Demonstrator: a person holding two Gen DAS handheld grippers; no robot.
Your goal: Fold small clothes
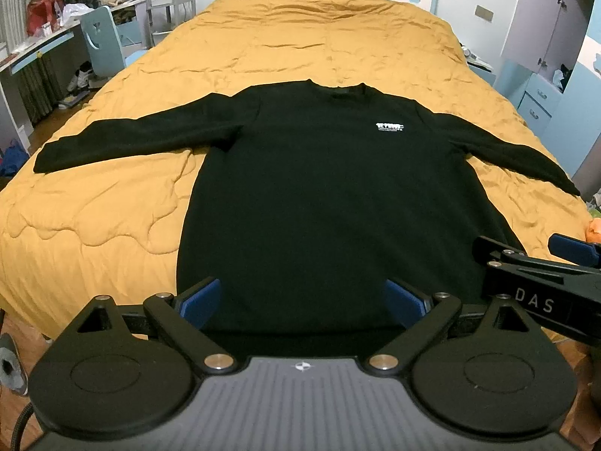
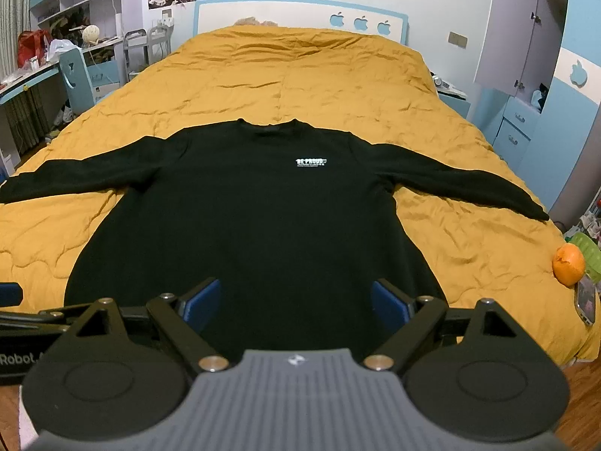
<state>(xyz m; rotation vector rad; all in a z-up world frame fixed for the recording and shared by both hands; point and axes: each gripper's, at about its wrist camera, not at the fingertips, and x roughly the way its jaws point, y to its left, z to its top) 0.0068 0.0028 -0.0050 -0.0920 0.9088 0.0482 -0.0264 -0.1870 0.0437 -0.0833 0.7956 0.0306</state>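
A black long-sleeved sweatshirt lies flat, face up, on the mustard quilt, both sleeves spread wide and a small white logo on its chest. It also shows in the right wrist view. My left gripper is open and empty, just above the hem near the bed's foot. My right gripper is open and empty over the hem too; in the left wrist view the right gripper shows at the right edge. The hem's edge is hidden behind the gripper bodies.
An orange and a phone lie at the bed's right front corner. A desk and blue chair stand left of the bed. A wardrobe and drawers stand right. The headboard is at the far end.
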